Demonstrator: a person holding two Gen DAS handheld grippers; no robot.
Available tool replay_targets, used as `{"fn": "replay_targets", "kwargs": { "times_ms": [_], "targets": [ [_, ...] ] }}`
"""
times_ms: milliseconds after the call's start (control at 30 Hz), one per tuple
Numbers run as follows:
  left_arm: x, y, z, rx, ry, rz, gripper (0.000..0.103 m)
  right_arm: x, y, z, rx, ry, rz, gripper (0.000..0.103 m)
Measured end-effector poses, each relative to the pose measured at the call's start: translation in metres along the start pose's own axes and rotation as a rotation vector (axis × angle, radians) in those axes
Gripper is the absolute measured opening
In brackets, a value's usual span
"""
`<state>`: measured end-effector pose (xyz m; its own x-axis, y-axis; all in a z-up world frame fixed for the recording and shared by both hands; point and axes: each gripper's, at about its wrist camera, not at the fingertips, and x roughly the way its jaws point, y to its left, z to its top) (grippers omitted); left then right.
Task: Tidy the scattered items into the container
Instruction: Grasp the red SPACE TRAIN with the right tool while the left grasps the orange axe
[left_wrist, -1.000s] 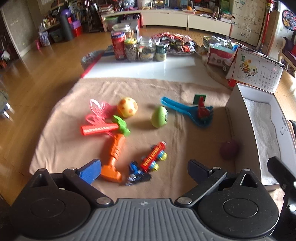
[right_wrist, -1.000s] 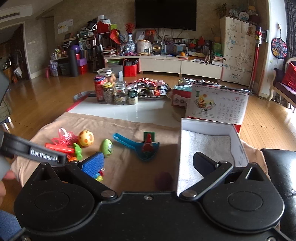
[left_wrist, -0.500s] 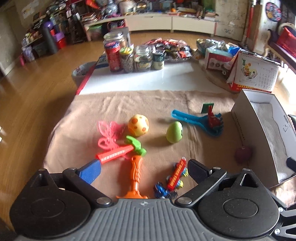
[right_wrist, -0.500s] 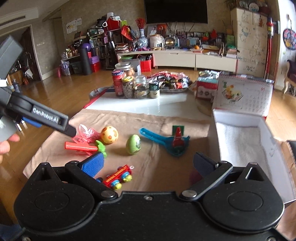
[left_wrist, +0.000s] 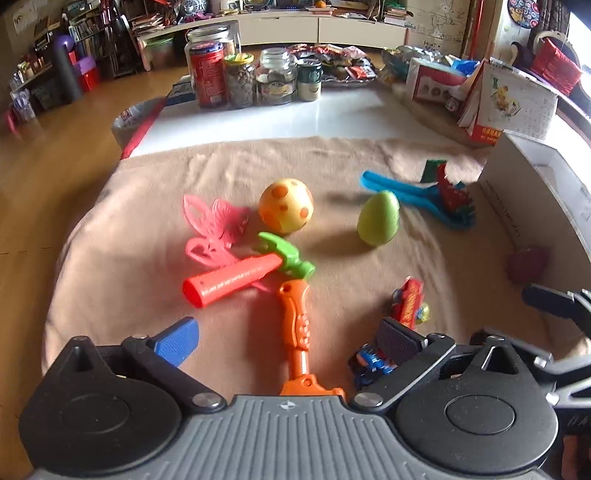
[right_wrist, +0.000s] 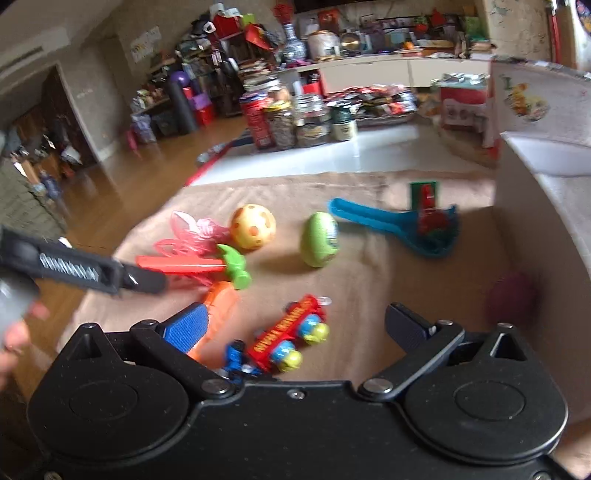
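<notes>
Both grippers are open wide and hold nothing. The left gripper (left_wrist: 284, 341) hangs low over the brown cloth (left_wrist: 147, 206), and the orange tool (left_wrist: 297, 332) lies right between its fingers. The tool is long and points straight away from that gripper, toward the ball (left_wrist: 286, 211), so the fingers sit on both sides of its thin neck. I think the left one is nearest to it and could just drop down and pinch. The right gripper (right_wrist: 295, 328) hangs over the red train (right_wrist: 290, 338), which lies slanted between its fingers, with a small blue car (right_wrist: 236, 360) touching the near end. The train is nearer to the right gripper. Past the orange tool is a toy hammer (left_wrist: 247, 275) lying across, on top of a pink butterfly (left_wrist: 212, 230). Right of the ball stands a green egg (left_wrist: 378, 218), and further right a blue scoop (left_wrist: 417, 199). The white box (left_wrist: 535, 192) waits at the far right of the ball, with a dark purple ball (left_wrist: 526, 264) just beside its wall. Nothing looks put away yet.
</notes>
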<state>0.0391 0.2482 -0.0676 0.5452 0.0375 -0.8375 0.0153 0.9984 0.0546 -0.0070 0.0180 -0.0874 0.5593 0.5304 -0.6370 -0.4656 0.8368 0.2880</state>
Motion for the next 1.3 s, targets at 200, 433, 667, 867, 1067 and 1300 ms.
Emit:
{"fn": "replay_targets", "kwargs": {
  "times_ms": [200,433,667,867,1067,1300],
  "targets": [
    [0.024,-0.002,-0.017,0.086,0.027,0.107,0.102,0.035,0.0,-0.002,0.011,0.063,0.04,0.088],
    [0.028,0.008,-0.025,0.032,0.053,0.098,0.102,0.074,0.001,-0.001,-0.022,0.197,-0.035,0.088],
    [0.029,0.003,-0.03,0.052,0.07,0.102,0.102,0.087,-0.018,0.013,-0.204,0.211,-0.284,0.087],
    [0.042,-0.004,-0.021,0.081,0.092,0.136,0.102,0.067,-0.043,0.027,-0.01,0.197,-0.16,0.087],
    [0.043,-0.007,-0.018,0.093,0.106,0.154,0.102,0.091,-0.021,0.01,0.131,0.315,0.007,0.076],
    [0.041,-0.002,-0.024,0.101,0.124,0.175,0.102,0.121,-0.004,0.0,0.108,0.383,0.011,0.055]
  ]
}}
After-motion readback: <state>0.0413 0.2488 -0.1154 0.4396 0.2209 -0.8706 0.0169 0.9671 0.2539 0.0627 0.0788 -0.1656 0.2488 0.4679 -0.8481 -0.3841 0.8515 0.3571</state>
